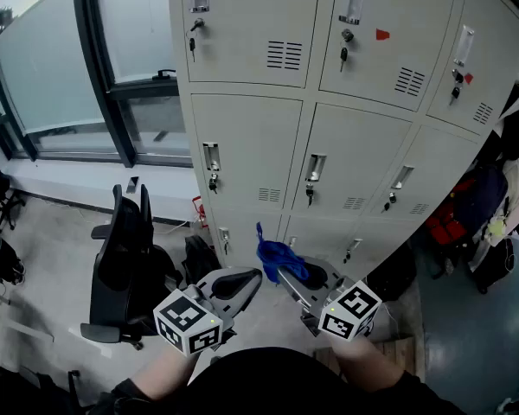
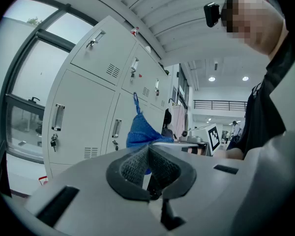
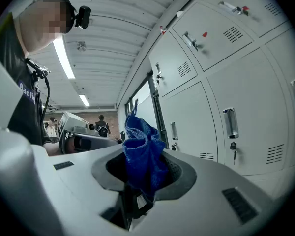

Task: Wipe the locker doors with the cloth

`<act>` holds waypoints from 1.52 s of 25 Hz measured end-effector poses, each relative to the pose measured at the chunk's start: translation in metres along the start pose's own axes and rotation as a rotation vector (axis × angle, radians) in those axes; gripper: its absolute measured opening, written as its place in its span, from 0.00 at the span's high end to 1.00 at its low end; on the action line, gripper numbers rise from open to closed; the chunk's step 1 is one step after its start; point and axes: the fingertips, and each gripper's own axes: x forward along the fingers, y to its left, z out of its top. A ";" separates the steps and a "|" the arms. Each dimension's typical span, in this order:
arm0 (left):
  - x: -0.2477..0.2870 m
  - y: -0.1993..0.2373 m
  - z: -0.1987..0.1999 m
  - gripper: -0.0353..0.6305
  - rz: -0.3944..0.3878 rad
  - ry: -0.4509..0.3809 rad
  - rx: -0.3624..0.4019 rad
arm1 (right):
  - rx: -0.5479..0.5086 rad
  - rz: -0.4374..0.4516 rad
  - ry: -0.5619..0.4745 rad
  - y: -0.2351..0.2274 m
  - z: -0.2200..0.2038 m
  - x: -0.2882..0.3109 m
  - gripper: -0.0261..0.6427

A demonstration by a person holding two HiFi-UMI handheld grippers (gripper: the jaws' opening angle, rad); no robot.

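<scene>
A bank of pale grey locker doors fills the head view, each with a handle, a key and a vent. My right gripper is shut on a bunched blue cloth, which sticks up from its jaws a short way in front of the lower lockers. My left gripper is beside it, jaws shut and empty, pads pressed together. In the left gripper view the blue cloth shows just beyond the jaws, with the lockers at the left.
A black office chair stands on the floor left of the lockers, below a large window. Clothes and bags hang at the right of the lockers. A dark bag sits at the lockers' foot.
</scene>
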 end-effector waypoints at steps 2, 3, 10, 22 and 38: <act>0.003 -0.002 0.001 0.94 0.004 -0.001 0.000 | 0.007 0.001 0.004 -0.003 -0.001 -0.003 0.81; 0.005 -0.003 0.001 0.94 0.006 -0.002 0.000 | 0.012 0.001 0.005 -0.004 -0.001 -0.005 0.81; 0.019 -0.009 0.000 0.94 0.040 -0.004 -0.005 | 0.007 0.054 0.020 -0.011 -0.002 -0.012 0.81; 0.028 0.002 0.007 0.94 0.201 -0.030 0.009 | -0.058 0.198 0.025 -0.028 0.006 -0.017 0.81; -0.044 0.127 0.040 0.94 0.062 -0.003 0.087 | -0.275 0.056 0.052 -0.015 0.044 0.154 0.81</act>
